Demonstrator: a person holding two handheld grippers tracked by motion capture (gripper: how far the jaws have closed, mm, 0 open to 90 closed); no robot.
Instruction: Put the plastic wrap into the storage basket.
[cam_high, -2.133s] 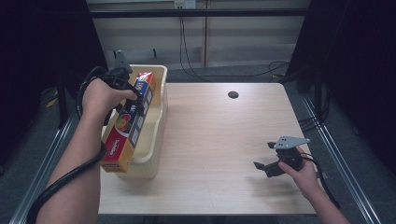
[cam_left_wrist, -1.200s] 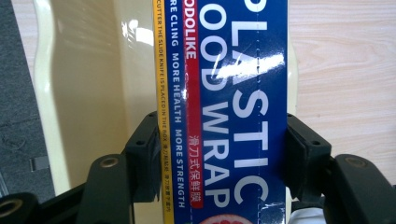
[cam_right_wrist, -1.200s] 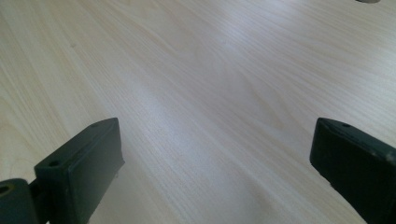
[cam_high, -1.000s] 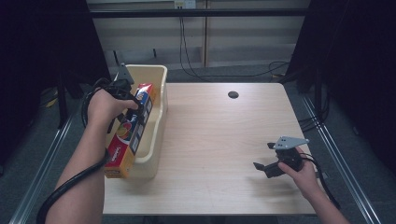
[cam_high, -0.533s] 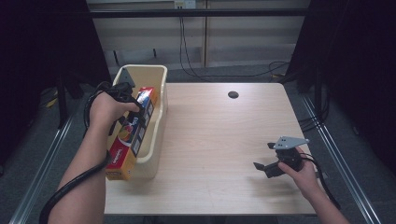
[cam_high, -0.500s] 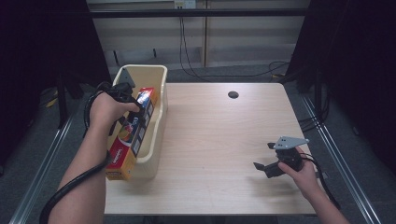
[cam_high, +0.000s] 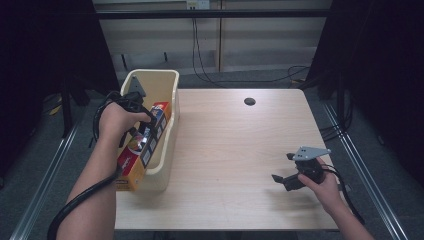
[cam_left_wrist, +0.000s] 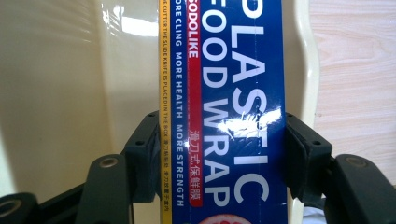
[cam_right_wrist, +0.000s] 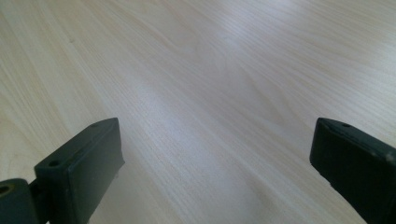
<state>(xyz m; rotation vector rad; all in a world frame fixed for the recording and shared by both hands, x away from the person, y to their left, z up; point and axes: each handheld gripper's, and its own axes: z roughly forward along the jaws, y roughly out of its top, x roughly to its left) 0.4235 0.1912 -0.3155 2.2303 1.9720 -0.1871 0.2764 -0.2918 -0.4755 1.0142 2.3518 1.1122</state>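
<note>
A long blue, red and yellow plastic wrap box (cam_high: 141, 150) lies tilted in a cream plastic bin (cam_high: 167, 80) at the table's left edge, its near end jutting over the bin's near rim. My left gripper (cam_high: 144, 129) is shut on the box about midway along it. In the left gripper view both black pads (cam_left_wrist: 147, 154) press the sides of the box (cam_left_wrist: 233, 70), with the bin's inner wall (cam_left_wrist: 56, 93) behind. My right gripper (cam_high: 281, 167) rests at the table's front right, open, with nothing but bare wood (cam_right_wrist: 210, 93) between its jaws (cam_right_wrist: 215, 158).
The pale wooden table (cam_high: 240, 145) has a dark cable hole (cam_high: 249, 101) near its far edge. Cables hang behind the table, and metal rails run along both sides. A black cable trails from my left hand along the forearm.
My left hand has drawn toward the near side with the box, and the box's far end has sunk lower in the bin. The right gripper has kept still.
</note>
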